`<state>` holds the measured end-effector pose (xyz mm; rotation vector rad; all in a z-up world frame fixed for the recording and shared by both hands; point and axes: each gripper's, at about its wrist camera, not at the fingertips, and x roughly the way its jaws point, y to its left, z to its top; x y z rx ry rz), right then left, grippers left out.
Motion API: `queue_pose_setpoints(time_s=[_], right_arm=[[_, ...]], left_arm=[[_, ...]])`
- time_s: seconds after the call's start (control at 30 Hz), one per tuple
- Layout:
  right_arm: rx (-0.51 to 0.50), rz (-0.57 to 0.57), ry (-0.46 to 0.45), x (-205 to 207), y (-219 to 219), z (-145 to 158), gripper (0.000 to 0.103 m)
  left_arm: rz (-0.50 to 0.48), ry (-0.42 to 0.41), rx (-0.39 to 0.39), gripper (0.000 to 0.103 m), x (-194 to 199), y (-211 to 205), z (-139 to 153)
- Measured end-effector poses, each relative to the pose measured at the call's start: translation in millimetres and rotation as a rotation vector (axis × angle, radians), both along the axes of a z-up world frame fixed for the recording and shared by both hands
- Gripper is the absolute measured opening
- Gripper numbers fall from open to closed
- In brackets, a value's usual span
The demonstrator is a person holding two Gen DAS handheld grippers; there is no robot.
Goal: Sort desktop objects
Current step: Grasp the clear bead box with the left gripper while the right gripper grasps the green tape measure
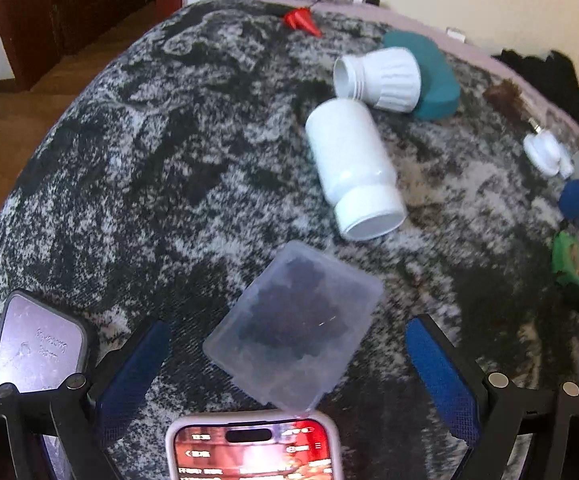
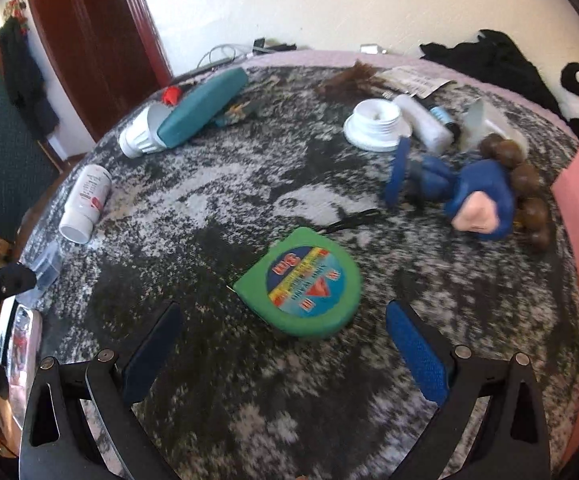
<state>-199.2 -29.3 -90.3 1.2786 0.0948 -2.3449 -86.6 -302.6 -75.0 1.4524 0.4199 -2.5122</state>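
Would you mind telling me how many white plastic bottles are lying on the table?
2. One bottle lies on its side mid-table, beyond the clear case; the ribbed bottle lies against the teal case. Others may be hidden in the clutter on the right.

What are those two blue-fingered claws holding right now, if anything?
Nothing. The left gripper is open around a clear plastic case; the right gripper is open near a green tape measure.
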Motion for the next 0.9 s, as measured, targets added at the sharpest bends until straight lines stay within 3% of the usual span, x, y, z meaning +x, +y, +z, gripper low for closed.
queue_pose_setpoints(time_s=[0.4, 0.47, 0.53, 0.63, 0.9], right_arm=[[0.069, 0.066, 0.033, -6.6, -22.9, -11.0, 0.102], [0.067, 0.058, 0.043, -7.6, -21.2, -9.5, 0.093], [0.068, 0.048, 0.054, -8.6, -19.1, -7.7, 0.07], [0.033, 0.048, 0.032, -11.7, -13.7, -5.6, 0.07], [-0.028, 0.026, -0.009, -11.2, -3.8, 0.0, 0.07]], left_arm=[[-0.017, -0.063, -0.032, 0.097, -18.3, 1.3, -22.7], [-0.043, -0.063, -0.05, 0.088, -20.3, 7.8, -22.6], [-0.061, -0.051, -0.049, 0.066, -20.5, 11.9, -18.8], [-0.057, -0.038, -0.043, 0.056, -20.4, 14.2, -13.6], [-0.025, -0.009, -0.01, 0.053, -17.9, 16.2, 1.5]])
